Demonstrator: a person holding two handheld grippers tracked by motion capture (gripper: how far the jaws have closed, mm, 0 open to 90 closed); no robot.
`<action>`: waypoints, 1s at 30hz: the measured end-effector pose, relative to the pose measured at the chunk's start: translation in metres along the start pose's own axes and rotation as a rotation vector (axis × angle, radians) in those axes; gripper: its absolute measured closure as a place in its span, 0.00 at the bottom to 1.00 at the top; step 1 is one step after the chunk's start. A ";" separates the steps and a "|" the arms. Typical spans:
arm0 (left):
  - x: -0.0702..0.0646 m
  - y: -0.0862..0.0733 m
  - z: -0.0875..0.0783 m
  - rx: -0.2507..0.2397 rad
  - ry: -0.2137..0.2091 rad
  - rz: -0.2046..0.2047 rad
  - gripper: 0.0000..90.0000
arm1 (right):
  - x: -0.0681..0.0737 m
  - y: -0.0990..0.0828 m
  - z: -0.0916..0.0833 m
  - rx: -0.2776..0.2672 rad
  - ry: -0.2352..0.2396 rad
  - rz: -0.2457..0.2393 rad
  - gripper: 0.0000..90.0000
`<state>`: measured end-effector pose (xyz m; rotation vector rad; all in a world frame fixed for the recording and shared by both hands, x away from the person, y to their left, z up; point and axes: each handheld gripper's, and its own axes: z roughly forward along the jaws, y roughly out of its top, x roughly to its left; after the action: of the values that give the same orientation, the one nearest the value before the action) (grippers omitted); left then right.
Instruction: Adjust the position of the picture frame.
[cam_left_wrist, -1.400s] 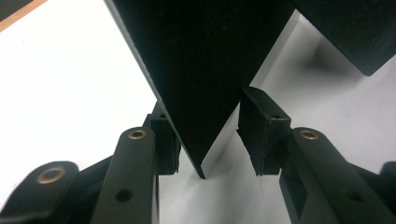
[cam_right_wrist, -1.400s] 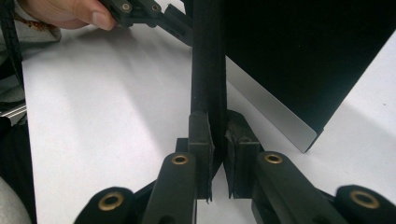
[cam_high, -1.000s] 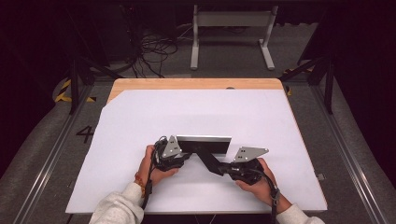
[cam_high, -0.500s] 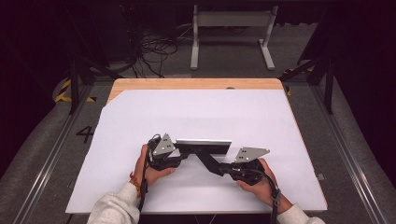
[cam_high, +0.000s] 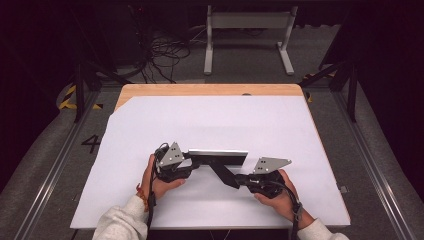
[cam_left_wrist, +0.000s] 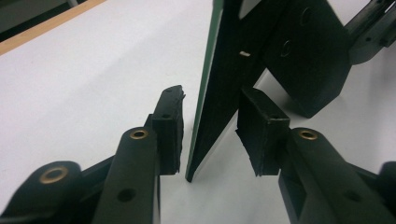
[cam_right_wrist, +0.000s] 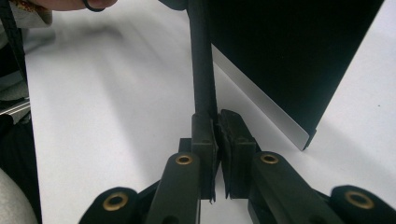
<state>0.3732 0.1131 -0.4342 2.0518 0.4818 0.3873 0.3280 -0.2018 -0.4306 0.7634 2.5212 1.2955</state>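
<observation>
Black flat panel (cam_high: 217, 157) stands on edge on the white tabletop (cam_high: 225, 120), near the front middle, long side running left to right, pale top edge visible from the high view. A black stand flap (cam_high: 224, 175) angles off its near face toward the right hand. Left tongs (cam_high: 192, 161) sit at the panel's left end; in the left gripper view (cam_left_wrist: 210, 128) the jaws straddle the panel's thin green-edged board (cam_left_wrist: 205, 107), pads on either side with a visible gap on the left pad (cam_left_wrist: 170, 126), right pad (cam_left_wrist: 261, 130) close to or touching the black face, can't tell which. So left tongs are spread around the panel, not pinching yet; jaws have just been closing in with the panel between them. Right tongs (cam_high: 235, 179) come in from the front right; right gripper view (cam_right_wrist: 217, 135) shows the pads pressed together on the edge of the stand flap (cam_right_wrist: 201, 56), which runs straight up from the jaws. Panel's main face (cam_right_wrist: 299, 56) is just beyond on the right of that view, with a light strip along its lower edge, resting on the tabletop (cam_right_wrist: 116, 116). Both hands grip the tool bodies from below in the high view: left hand (cam_high: 157, 182), right hand (cam_high: 280, 195). Grey triangular plates top both tools. Wooden border (cam_high: 200, 90) of the tabletop shows at the far edge.
</observation>
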 end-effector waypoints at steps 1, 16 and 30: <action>0.000 0.000 0.000 0.001 0.001 0.002 0.69 | 0.000 0.000 0.000 -0.001 0.000 0.000 0.95; -0.004 -0.002 0.005 0.021 0.025 0.020 0.75 | 0.002 0.002 -0.001 0.003 0.009 -0.017 0.97; -0.005 -0.001 0.005 0.027 0.030 0.044 0.75 | 0.005 0.000 -0.001 0.006 0.002 -0.025 0.98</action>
<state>0.3704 0.1076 -0.4380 2.0884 0.4629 0.4406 0.3238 -0.1996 -0.4299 0.7298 2.5288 1.2813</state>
